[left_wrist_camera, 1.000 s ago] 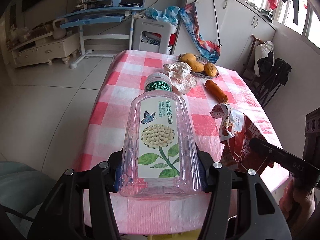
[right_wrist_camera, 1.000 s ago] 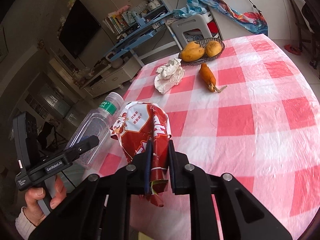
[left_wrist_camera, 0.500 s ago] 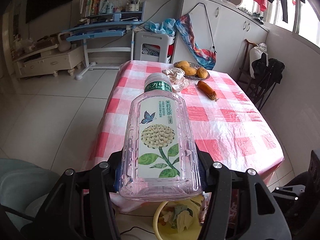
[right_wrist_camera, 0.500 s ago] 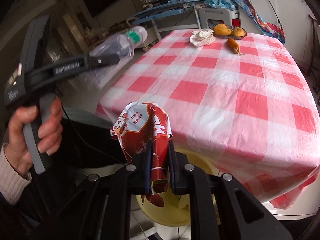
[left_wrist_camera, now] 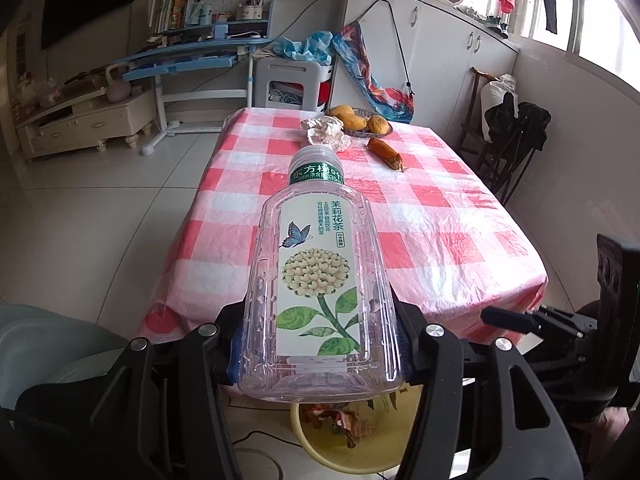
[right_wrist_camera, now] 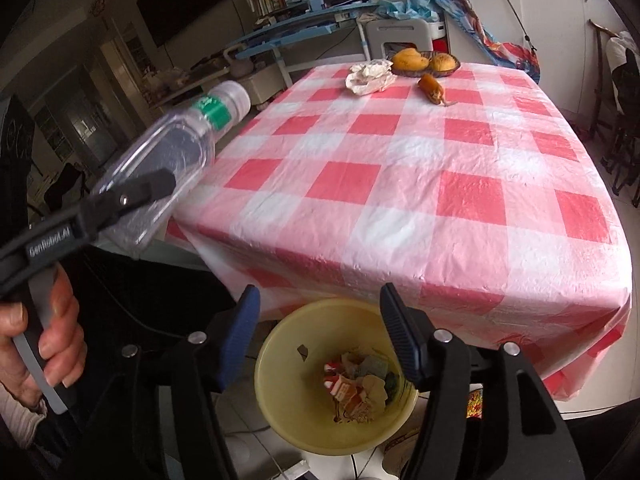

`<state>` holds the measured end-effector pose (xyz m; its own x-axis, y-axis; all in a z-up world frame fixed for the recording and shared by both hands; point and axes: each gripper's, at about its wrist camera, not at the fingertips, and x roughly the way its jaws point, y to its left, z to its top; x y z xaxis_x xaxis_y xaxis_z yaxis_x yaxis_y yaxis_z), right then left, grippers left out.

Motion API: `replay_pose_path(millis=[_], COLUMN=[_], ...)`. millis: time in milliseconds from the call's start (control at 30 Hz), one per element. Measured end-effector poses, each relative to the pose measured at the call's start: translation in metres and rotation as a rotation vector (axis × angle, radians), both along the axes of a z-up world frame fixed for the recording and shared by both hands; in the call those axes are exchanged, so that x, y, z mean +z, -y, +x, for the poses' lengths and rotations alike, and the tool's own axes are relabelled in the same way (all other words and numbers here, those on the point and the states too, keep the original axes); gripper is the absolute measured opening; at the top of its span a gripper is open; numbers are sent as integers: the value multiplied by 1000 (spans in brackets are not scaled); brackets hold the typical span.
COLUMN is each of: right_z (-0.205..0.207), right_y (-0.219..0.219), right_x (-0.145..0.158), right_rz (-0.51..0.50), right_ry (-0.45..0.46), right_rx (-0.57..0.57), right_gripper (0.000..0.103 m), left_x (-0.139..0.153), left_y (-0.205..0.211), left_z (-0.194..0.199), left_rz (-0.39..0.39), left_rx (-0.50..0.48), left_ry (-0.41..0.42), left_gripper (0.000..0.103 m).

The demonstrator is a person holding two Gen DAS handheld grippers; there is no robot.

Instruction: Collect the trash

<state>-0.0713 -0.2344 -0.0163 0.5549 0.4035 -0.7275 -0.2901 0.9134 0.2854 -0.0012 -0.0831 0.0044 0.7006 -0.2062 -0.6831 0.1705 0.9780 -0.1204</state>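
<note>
1. The left gripper is clamping an empty clear tea bottle across its lower body, the pads pressing both flanks; the bottle's long axis is running straight out along the fingers, cap toward 12 o'clock.

2. The right gripper is hanging with its fingers spread wide and nothing between them, directly above the yellow bin on the floor.

3. The bin is sitting at 6 o'clock beneath the bottle's base in the left wrist view, so the bottle appears to be close to a drop, though its cap end is reaching out over the table edge; the left gripper is probably needing to tip or draw back before releasing.

4. A red snack wrapper is lying among scraps inside the bin.

5. On the checked tablecloth, toward 12 o'clock and well apart from both grippers, one crumpled paper wad and one orange sausage-like item are waiting; one fruit basket is standing just behind them.

6. Count: one bottle, one bin, two loose items left.
</note>
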Motion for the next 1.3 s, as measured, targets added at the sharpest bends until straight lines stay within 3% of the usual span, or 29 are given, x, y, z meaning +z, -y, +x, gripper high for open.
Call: replay_pose_path(millis=[233, 400, 467, 567, 600, 800, 1300], right_z=[4, 9, 8, 5, 5, 5, 4], right_y=[28, 40, 40, 40, 40, 36, 36], right_x=[12, 12, 12, 13, 13, 11, 10], right_rz=[92, 137, 129, 115, 112, 91, 91], right_ry=[69, 66, 68, 78, 80, 80, 84], right_rx=[-150, -203, -209, -214, -217, -214, -212], right_gripper=[74, 74, 74, 75, 76, 77, 78], left_x=[-33, -56, -57, -49, -46, -36, -38], left_y=[27, 43, 41, 35, 32, 24, 22], left_z=[-23, -33, -34, -36, -37, -37, -35], left_rz=[10, 71, 77, 78, 77, 69, 85], left_rx=[-117, -193, -177, -131, -119, -81, -69], left_ry=[-129, -210, -202, -142, -120, -71, -74], left_gripper=[54, 54, 58, 74, 75, 77, 78])
